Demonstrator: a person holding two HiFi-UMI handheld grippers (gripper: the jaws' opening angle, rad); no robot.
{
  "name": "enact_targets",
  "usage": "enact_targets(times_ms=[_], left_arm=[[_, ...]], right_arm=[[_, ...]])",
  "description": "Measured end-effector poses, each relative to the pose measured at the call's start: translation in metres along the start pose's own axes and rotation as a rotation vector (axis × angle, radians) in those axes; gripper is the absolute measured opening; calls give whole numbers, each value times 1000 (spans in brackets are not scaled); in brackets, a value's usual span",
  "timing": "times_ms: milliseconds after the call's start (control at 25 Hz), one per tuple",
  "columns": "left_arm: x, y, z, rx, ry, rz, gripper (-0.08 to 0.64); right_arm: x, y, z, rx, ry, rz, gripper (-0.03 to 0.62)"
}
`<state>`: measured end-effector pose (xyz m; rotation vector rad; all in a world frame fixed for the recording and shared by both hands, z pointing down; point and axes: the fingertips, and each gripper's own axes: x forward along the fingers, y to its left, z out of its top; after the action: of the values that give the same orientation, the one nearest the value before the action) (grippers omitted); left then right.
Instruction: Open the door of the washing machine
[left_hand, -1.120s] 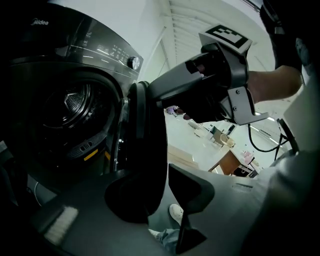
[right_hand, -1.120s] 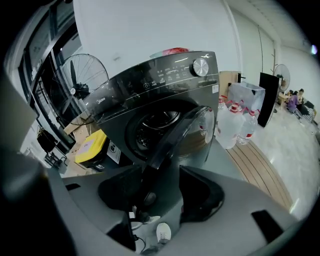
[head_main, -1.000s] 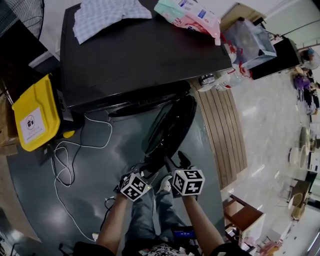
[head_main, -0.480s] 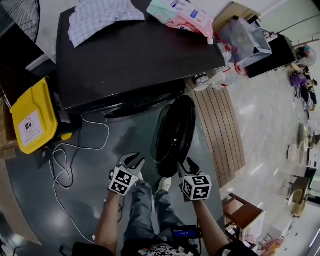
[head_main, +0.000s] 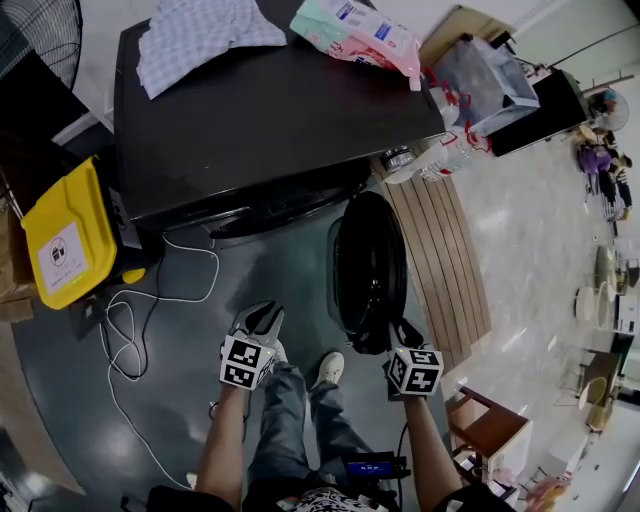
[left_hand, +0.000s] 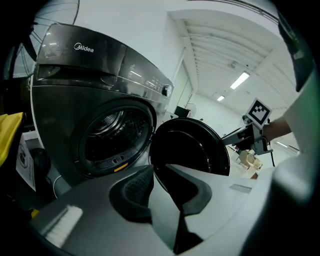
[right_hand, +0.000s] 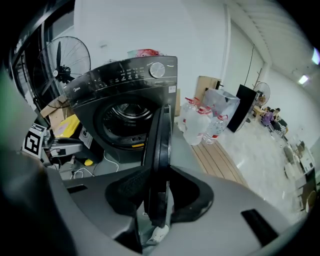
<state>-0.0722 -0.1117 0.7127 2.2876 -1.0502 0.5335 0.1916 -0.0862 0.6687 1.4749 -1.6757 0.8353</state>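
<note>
The dark washing machine (head_main: 270, 110) stands at the top of the head view, its drum opening (left_hand: 112, 135) uncovered. Its round black door (head_main: 368, 270) stands swung wide open, edge-on toward me. My right gripper (head_main: 403, 330) sits at the door's near edge. In the right gripper view the door (right_hand: 159, 150) runs between the closing jaws of my right gripper (right_hand: 159, 185), with a thin sliver of light still at the right pad. My left gripper (head_main: 258, 318) hovers over the floor left of the door. Its jaws are closing with nothing between them, and it (left_hand: 160, 175) faces the drum and the door (left_hand: 192, 150).
A yellow bin (head_main: 65, 235) and loose white cables (head_main: 150, 300) lie left of the machine. A slatted wooden board (head_main: 440, 260) and water bottles (head_main: 440, 160) are to the right. A checked cloth (head_main: 200, 35) and packets (head_main: 360, 30) lie on top. The person's legs and a shoe (head_main: 325, 370) are below.
The door has swung further open, to the right, with my right gripper moving along at its edge. Both grippers' jaws have narrowed. My left gripper has drawn away from the door to the left.
</note>
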Motion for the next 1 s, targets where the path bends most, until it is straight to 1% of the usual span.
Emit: enact_targets(times_ms=[160, 280, 320, 360, 400, 480, 560, 640, 720, 800, 920, 1000], left_arm=[[-10, 4, 13, -50, -53, 45, 69], [-21, 2, 25, -76, -96, 78, 67], [-27, -1, 30, -82, -112, 90, 65], [-34, -4, 37, -89, -133, 103, 63], [-42, -8, 45, -97, -159, 118, 61], [-60, -16, 67, -112, -227, 156, 55], [-82, -28, 91, -117, -297, 204, 34], [-110, -50, 111, -130, -368, 246, 11], [-141, -82, 127, -160, -449, 258, 2], [-170, -120, 139, -179, -500, 273, 2], [-206, -179, 140, -199, -492, 314, 2], [-226, -216, 141, -203, -485, 325, 2]], right_arm=[[-2, -16, 2, 37, -11, -2, 112], [-18, -22, 12, 61, -69, -19, 97], [-26, -21, 17, 74, -94, -11, 83], [-35, -18, 22, 90, -122, 12, 51], [-44, -13, 28, 108, -151, 51, 4], [-64, 3, 43, 132, -219, 164, 3], [-87, 20, 56, 113, -286, 269, 3], [-119, 33, 62, 58, -345, 341, 3], [-159, 40, 62, 7, -408, 392, 3], [-199, 39, 58, -19, -469, 426, 3], [-256, 30, 42, -36, -528, 461, 3], [-288, 28, 33, -79, -563, 476, 3]])
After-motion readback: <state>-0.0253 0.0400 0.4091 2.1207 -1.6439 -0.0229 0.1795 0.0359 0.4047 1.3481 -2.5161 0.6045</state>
